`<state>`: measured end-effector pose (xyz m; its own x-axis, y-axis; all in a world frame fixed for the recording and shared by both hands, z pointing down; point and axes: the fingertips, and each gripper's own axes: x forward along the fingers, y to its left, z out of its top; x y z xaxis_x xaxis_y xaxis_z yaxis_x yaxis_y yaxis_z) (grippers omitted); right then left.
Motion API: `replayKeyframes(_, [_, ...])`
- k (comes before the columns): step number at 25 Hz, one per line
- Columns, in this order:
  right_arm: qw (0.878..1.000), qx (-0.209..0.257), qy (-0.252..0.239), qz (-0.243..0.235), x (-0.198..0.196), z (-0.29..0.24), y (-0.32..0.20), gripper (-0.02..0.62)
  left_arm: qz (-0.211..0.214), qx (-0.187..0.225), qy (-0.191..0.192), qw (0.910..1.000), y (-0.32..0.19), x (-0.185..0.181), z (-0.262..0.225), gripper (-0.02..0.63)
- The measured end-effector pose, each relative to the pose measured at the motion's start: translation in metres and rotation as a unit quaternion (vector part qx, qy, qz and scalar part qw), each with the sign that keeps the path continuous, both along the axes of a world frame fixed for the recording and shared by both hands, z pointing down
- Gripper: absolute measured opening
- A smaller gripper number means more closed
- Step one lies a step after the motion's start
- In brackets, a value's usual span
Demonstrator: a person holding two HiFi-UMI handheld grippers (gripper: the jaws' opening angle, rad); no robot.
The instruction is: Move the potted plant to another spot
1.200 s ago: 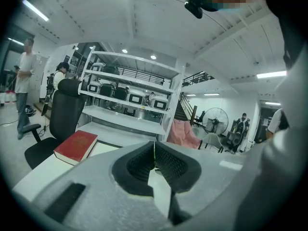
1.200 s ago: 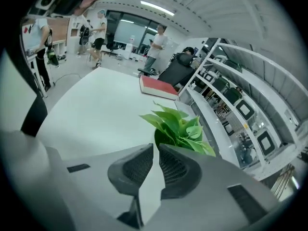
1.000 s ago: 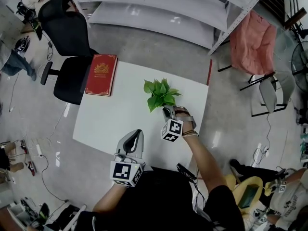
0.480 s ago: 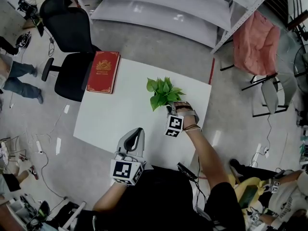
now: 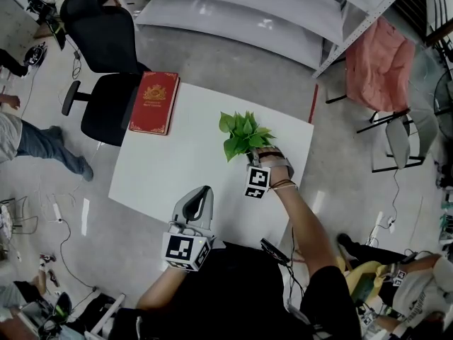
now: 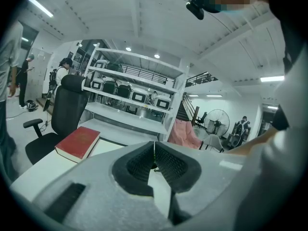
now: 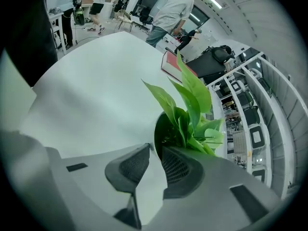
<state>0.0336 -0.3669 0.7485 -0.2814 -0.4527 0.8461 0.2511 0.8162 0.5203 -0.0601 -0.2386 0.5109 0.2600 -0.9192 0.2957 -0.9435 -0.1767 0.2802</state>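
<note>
Right gripper is out over the white table, arm stretched forward. Its jaws are narrow, only a slim gap between the pads. In the right gripper view the tips sit at the near rim of the potted plant. One pad is outside the dark pot, the other over its mouth, and they look pinched on that rim. Green leaves fan up and away just beyond the tips. From the head view the potted plant is straight ahead of the right gripper, touching it, toward the table's far right corner.

Left gripper is held back at the near table edge, well apart from the plant. Its jaws are closed tip to tip, with nothing between them.

A red book lies far ahead and to the left of the left gripper, at the table's far left corner. A black office chair stands just beyond it.
</note>
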Motion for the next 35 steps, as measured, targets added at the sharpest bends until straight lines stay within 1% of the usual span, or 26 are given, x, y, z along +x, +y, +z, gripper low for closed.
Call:
replayKeyframes(4, [1.000,-0.003,0.010,-0.008,-0.001,0.001,0.001,0.074,-0.002,-0.001,0.001,1.0000,0.003,-0.003,0.000,0.022])
replayKeyframes(9, [1.000,-0.005,0.020,-0.023,-0.002,-0.001,0.008,0.049,-0.002,0.001,0.002,1.0000,0.007,-0.004,-0.003,0.021])
replayKeyframes(14, [0.999,-0.001,0.024,-0.027,-0.008,-0.002,0.011,0.035,-0.004,0.000,0.003,1.0000,0.012,-0.011,-0.003,0.021])
replayKeyframes(20, [0.999,-0.002,0.025,-0.021,-0.009,-0.002,0.017,0.034,-0.005,-0.001,0.006,1.0000,0.018,-0.015,-0.002,0.021])
replayKeyframes(25, [1.000,0.000,0.024,-0.015,-0.007,-0.005,0.026,0.034,0.003,0.003,0.006,1.0000,0.024,-0.016,-0.004,0.021])
replayKeyframes(35, [1.000,0.003,0.017,0.013,-0.001,-0.017,0.054,0.029,0.023,0.010,0.011,0.9996,0.038,-0.015,-0.010,0.021])
